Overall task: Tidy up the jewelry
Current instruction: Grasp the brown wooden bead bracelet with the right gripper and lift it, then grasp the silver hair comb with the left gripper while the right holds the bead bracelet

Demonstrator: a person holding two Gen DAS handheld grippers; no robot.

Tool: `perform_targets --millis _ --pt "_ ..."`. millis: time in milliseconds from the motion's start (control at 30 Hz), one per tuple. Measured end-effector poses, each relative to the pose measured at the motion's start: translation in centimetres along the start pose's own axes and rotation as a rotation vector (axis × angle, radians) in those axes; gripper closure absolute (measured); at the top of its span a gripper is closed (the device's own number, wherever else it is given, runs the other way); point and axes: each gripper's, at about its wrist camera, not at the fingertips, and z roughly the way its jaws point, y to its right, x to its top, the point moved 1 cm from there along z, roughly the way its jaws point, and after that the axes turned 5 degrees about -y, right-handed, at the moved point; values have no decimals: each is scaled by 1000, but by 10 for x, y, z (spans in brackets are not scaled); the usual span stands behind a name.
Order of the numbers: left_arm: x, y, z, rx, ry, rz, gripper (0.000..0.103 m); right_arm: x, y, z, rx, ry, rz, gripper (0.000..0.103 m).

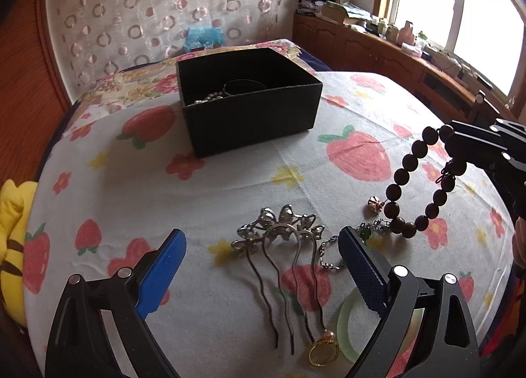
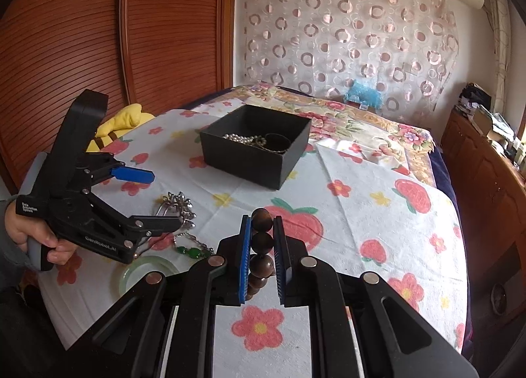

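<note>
A black open box (image 1: 250, 100) stands on the strawberry-print cloth, holding a pearl string (image 2: 240, 138) and a dark bangle (image 2: 277, 143). My right gripper (image 2: 262, 230) is shut on a dark wooden bead bracelet (image 1: 414, 180), which hangs from it above the cloth; its beads (image 2: 262, 241) show between the blue pads. My left gripper (image 1: 263, 269) is open and empty, low over a silver hair comb (image 1: 279, 240). Near it lie a silver chain with green stones (image 2: 192, 250), a pale green jade bangle (image 2: 144, 274), a gold ring (image 1: 323, 353) and a small rose-gold charm (image 1: 375, 203).
A yellow plush toy (image 1: 11, 246) lies at the bed's left edge. A wooden wardrobe (image 2: 115, 33) stands on the left, a low wooden cabinet (image 2: 486, 174) with clutter on the right. A patterned curtain (image 2: 345, 33) and a blue toy (image 2: 363, 92) are behind the bed.
</note>
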Motion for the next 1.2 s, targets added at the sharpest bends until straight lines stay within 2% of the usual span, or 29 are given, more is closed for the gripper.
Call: perform_targets --millis 67,200,433,467,533,667,733,1200 --pt "2 3 1 9 0 5 14 -2 1 0 2 0 6 88" --pt "4 4 7 12 -17 -3 31 -5 2 1 3 -2 15 88" --pt "0 7 13 26 -33 9 31 -6 3 2 4 -4 18 88" --pt "0 7 13 24 -33 7 33 -6 3 1 3 -3 16 88" --pt "0 8 12 18 -27 5 43 -6 3 1 4 -1 16 88" --pt "0 6 11 18 -27 -3 45 -6 3 2 4 1 13 88" --pt "1 2 7 17 -14 -14 51 -5 2 2 3 4 11 88" --pt "15 -16 -25 26 90 -60 51 13 -2 -7 -6 42 -21 88"
